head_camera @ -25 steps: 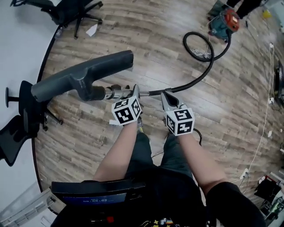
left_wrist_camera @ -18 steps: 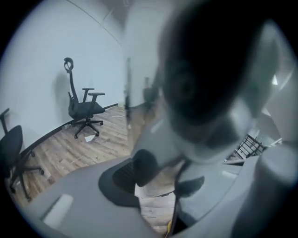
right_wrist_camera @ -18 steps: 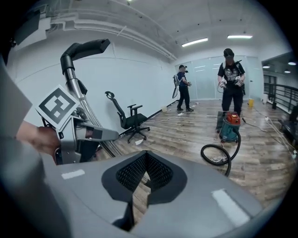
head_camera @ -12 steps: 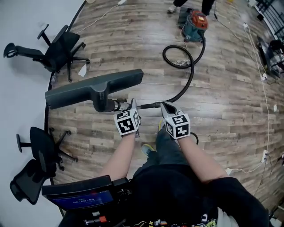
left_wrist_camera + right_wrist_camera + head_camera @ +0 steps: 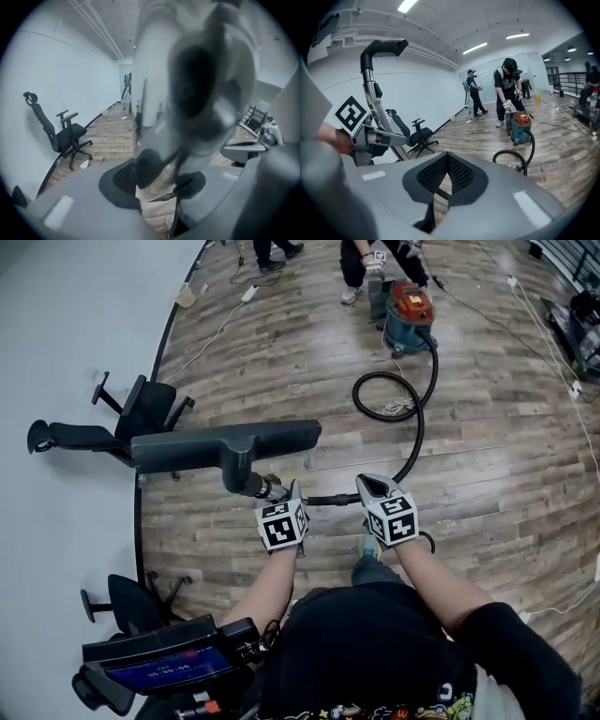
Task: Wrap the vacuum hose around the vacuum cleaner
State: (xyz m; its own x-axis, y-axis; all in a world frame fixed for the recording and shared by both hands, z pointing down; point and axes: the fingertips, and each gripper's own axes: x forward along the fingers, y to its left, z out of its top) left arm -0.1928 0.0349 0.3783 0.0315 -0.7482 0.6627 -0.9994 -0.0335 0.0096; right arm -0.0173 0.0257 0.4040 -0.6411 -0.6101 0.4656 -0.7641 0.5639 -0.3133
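Vacuum cleaner (image 5: 409, 307) stands far right, well away from the person. Hose (image 5: 418, 423) loops on the floor beside it, then runs near to the claws. Wand with floor head (image 5: 225, 444) held up at left. Left claw (image 5: 292, 491) clamped on the wand, right claw (image 5: 367, 487) closed on the hose. Risk: the long hose may drag, kink or slip out, and the wand could swing into the office chairs (image 5: 141, 413). Wood plank floor (image 5: 506, 484), curved white wall left, loose cables around.

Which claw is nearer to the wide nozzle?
Left. The left claw grips the wand just beside the nozzle; the right claw holds the hose farther along.
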